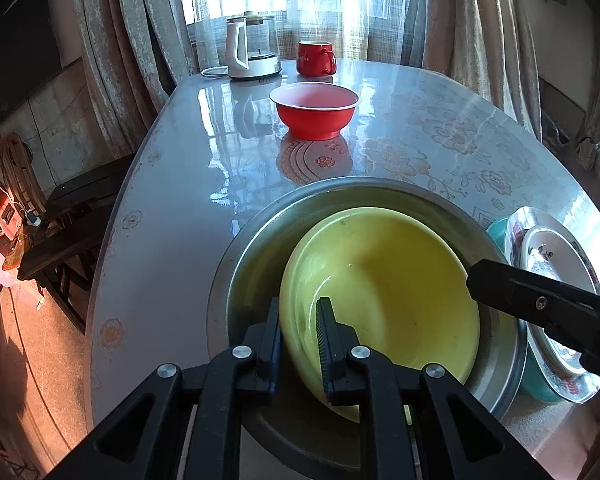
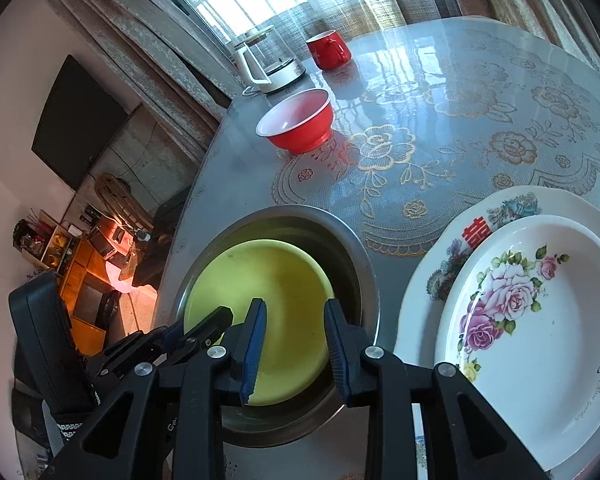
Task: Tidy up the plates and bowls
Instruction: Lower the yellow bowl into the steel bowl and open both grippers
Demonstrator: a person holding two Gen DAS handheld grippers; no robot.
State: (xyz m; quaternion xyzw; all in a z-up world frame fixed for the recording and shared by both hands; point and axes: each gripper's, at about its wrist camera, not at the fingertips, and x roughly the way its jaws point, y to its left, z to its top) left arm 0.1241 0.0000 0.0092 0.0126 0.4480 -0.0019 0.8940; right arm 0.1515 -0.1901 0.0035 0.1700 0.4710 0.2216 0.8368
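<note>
A yellow bowl (image 1: 380, 280) (image 2: 268, 280) lies tilted inside a steel basin (image 1: 256, 224) (image 2: 344, 236) at the table's near edge. My left gripper (image 1: 300, 320) (image 2: 206, 330) is shut on the bowl's near left rim, one pad inside and one outside. My right gripper (image 2: 294, 320) hovers open over the bowl's right side, its pads touching nothing; one of its fingers (image 1: 500, 286) shows in the left wrist view. A red bowl (image 1: 314, 110) (image 2: 296, 124) stands farther back. To the right, a rose plate (image 2: 540, 320) rests on a larger floral plate (image 2: 500, 208) (image 1: 548, 248).
A red mug (image 1: 316, 58) (image 2: 328, 50) and a glass kettle (image 1: 252, 48) (image 2: 268, 64) stand at the far edge by the curtained window. Something teal (image 1: 496, 230) lies under the plate stack. The table drops off on the left to chairs and floor.
</note>
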